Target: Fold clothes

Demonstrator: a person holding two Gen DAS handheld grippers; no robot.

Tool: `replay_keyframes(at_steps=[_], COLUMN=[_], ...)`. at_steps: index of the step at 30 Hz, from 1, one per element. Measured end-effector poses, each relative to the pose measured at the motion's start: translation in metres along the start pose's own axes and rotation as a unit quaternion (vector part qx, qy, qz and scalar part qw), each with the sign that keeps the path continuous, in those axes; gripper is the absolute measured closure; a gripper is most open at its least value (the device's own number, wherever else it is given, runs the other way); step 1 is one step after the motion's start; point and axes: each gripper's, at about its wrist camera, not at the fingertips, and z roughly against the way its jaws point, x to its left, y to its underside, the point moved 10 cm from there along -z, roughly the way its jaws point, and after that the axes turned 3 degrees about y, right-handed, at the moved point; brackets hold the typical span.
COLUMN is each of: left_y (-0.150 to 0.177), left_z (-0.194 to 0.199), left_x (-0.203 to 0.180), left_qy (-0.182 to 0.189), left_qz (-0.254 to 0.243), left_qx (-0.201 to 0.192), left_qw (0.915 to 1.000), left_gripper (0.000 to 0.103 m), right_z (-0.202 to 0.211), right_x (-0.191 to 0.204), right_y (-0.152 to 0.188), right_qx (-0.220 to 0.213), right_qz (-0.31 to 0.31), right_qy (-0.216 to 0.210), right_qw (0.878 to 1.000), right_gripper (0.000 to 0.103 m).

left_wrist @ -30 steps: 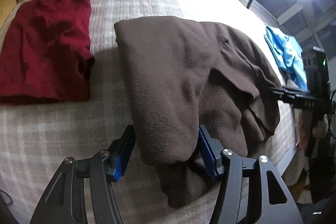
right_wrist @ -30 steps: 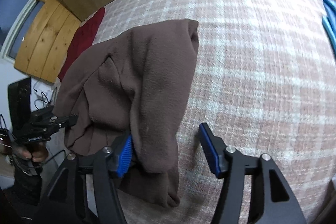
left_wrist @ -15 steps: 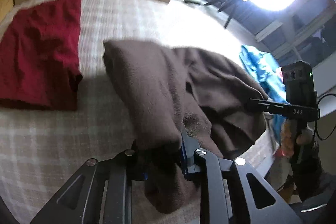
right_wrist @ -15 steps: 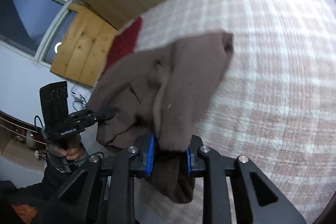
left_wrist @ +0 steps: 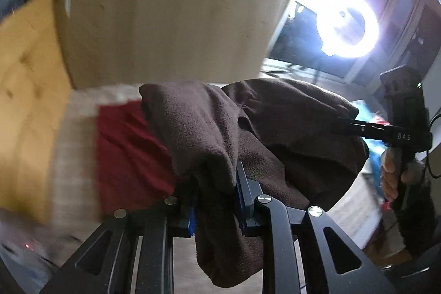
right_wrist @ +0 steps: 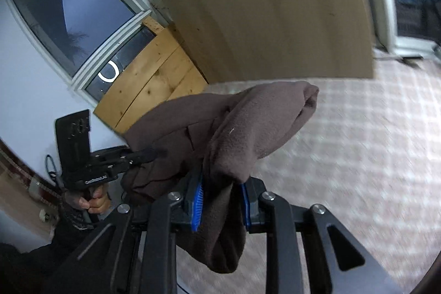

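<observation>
Each fisheye camera sits just behind its own hand-held gripper and looks forward along the fingers, very near the brown garment (left_wrist: 209, 128), which both views share together with the checked bed cover (right_wrist: 358, 145) behind.

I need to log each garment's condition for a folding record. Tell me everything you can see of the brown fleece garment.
The brown fleece garment is soft, matte and fuzzy, bunched in thick folds. It is lifted off the checked bedcover. The left gripper and right gripper are each shut on a gathered edge, with loose ends drooping below the blue pads. One rounded fold points away from the grippers. In the left view it overlaps a red cloth.
</observation>
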Motion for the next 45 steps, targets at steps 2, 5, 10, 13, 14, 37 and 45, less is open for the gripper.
replay_keyframes(at_steps=[2, 5, 10, 13, 14, 37, 45], left_y=[-0.011, -0.022, -0.026, -0.020, -0.014, 0.002, -0.015], left_z=[0.004, 0.001, -0.019, -0.042, -0.051, -0.041, -0.095], left_x=[0.028, 0.066, 0.107, 0.118, 0.122, 0.134, 0.134], left_qy=[-0.017, -0.027, -0.023, -0.012, -0.008, -0.120, -0.112], left_qz=[-0.007, -0.003, 0.005, 0.014, 0.015, -0.020, -0.024], left_qx=[0.000, 0.000, 0.006, 0.018, 0.026, 0.072, 0.095], left_qw=[0.9998, 0.9996, 0.9997, 0.9997, 0.9995, 0.9899, 0.9889], left_gripper=[0.083, 0.083, 0.083, 0.083, 0.083, 0.062, 0.061], right_z=[-0.026, -0.058, -0.105, -0.127, -0.132, -0.080, -0.173], right_x=[0.013, 0.026, 0.028, 0.019, 0.015, -0.030, -0.019], right_y=[-0.014, -0.032, -0.044, -0.036, -0.031, 0.009, -0.037], right_qx=[-0.004, -0.009, -0.002, 0.013, 0.019, 0.036, 0.059], right_qz=[0.000, -0.002, -0.018, -0.021, -0.024, -0.019, 0.016], right_qy=[-0.002, 0.000, 0.011, 0.026, 0.029, 0.094, 0.108], right_qw=[1.000, 1.000, 1.000, 0.999, 0.999, 0.995, 0.992], right_gripper=[0.081, 0.081, 0.081, 0.081, 0.081, 0.056, 0.056])
